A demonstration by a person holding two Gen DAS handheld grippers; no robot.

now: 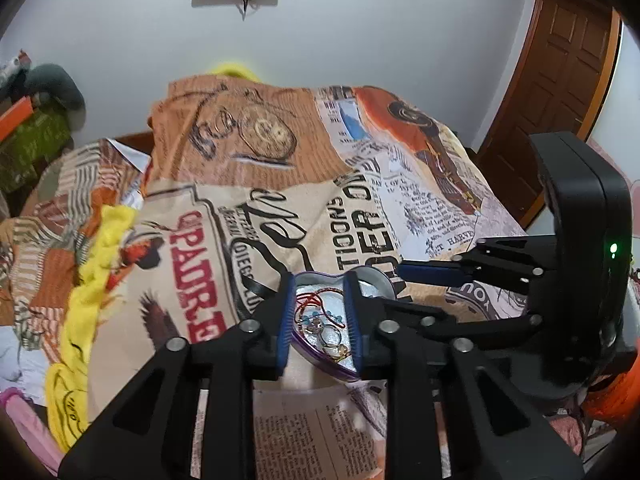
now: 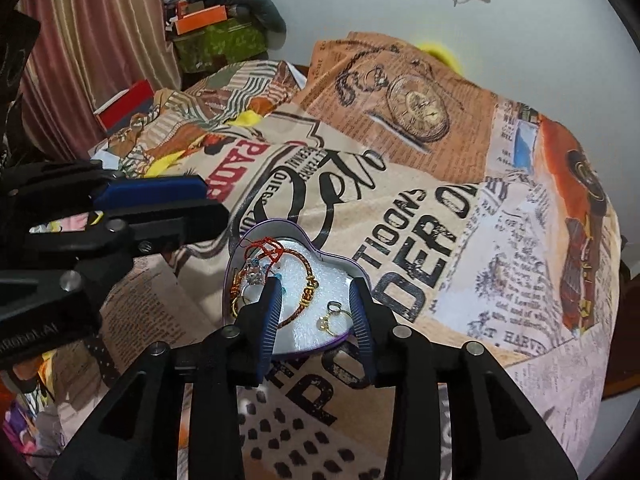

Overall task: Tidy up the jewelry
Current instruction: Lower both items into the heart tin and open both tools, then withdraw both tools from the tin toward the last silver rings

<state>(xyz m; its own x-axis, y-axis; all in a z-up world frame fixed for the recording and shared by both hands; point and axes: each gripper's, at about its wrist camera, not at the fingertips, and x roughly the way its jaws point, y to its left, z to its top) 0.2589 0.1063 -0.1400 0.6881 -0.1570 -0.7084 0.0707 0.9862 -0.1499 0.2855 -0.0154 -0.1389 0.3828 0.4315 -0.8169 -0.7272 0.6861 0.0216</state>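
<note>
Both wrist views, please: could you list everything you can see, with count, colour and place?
Heart tin: one, silver with purple rim, on the bedspread between the claws.
Bracelet: one, orange braid with gold clasp, inside the tin.
Red cord: one, in the tin's far left corner.
Rings: at least two, gold, in the tin; exact count unclear.
Bedspread: one, tan and orange newspaper print, under everything.
Yellow cloth: one, lying on the bedspread's left side.
Boxes: green and orange, stacked by the curtain.
Curtain: one, striped pinkish, far left.
Door: one, brown wood, far right.
Left claw: open, over the tin.
Right claw: open, over the tin.
</note>
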